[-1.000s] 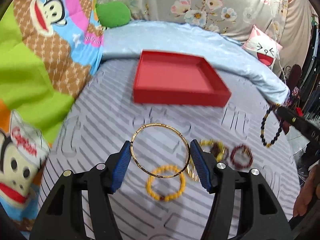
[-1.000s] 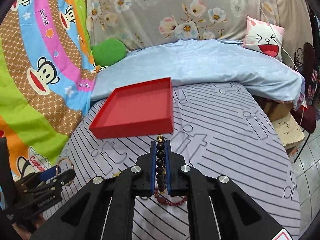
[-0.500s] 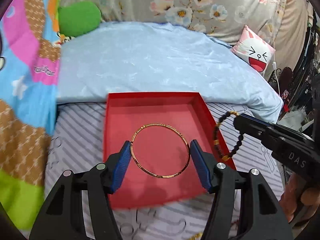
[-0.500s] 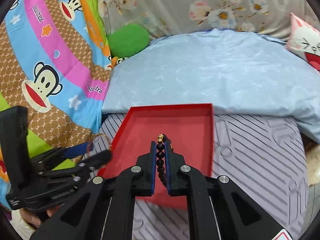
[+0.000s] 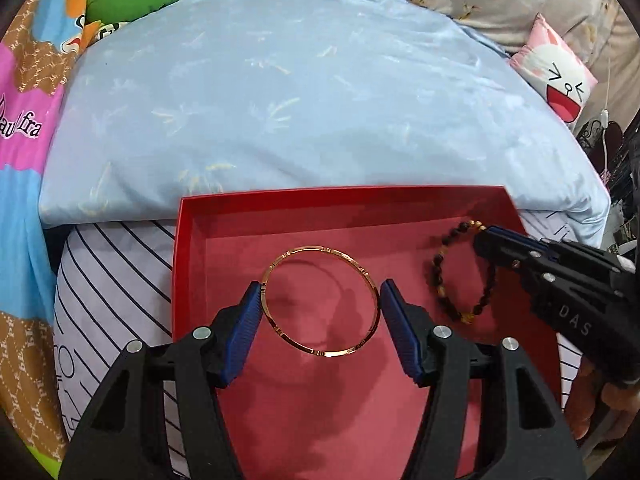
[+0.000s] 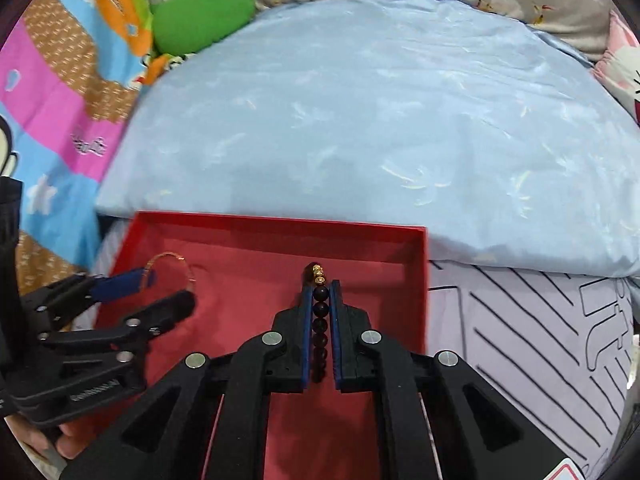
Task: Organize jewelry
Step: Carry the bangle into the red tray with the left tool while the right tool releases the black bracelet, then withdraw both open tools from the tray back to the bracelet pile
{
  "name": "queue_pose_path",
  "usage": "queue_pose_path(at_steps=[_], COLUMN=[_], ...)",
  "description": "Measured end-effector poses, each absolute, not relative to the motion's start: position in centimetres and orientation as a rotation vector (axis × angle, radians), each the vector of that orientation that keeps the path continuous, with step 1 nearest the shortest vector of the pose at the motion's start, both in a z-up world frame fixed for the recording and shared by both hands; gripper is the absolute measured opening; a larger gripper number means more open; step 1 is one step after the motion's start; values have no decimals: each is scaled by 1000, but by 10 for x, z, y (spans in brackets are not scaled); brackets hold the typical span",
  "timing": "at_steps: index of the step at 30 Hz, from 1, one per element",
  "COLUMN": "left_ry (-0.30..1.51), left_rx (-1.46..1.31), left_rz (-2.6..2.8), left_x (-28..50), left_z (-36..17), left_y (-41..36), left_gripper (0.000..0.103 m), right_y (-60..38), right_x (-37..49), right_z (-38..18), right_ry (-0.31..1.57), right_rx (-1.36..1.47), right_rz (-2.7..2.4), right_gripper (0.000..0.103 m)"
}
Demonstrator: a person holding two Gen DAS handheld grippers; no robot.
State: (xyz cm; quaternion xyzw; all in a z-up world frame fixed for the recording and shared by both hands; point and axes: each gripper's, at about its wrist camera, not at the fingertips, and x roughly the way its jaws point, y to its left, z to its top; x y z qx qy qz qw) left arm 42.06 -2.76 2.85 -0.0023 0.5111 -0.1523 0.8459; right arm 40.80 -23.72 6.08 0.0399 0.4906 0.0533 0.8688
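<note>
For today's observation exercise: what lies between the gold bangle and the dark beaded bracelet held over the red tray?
Only bare red tray floor separates the gold bangle from the dark beaded bracelet; the left wrist view shows this.

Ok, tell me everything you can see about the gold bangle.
The gold bangle is a thin, rigid metal hoop with small notched bands around it. The left claw holds it across its width, a blue pad pressing each side. It is tilted, above the floor of the red tray, apparently not touching it, with its shadow below.
</note>
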Motion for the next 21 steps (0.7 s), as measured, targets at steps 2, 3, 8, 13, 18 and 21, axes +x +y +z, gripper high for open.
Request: queue_pose_path(at_steps=[2, 3, 8, 13, 18, 21], left_ry=[1078, 1075, 1021, 973, 882, 850], left_rx=[17, 26, 35, 15, 53, 66], left_rz=[-307, -296, -247, -214, -193, -187], left_x=[423, 423, 422, 411, 375, 349], left_z=[25, 23, 27, 42, 76, 91], left_y=[-29, -30, -29, -22, -21, -20], left_gripper=[58, 58, 73, 74, 75, 75], right_y=[-240, -240, -239, -235, -230, -226], right_x=[410, 409, 401, 374, 333, 299], right_z=[55, 53, 64, 89, 120, 136], right_ry=[1040, 1041, 978, 907, 843, 818], right_rx=[78, 69, 56, 35, 55, 75], right_rz=[92, 86, 66, 71, 96, 121], right_gripper=[9, 9, 35, 38, 39, 39])
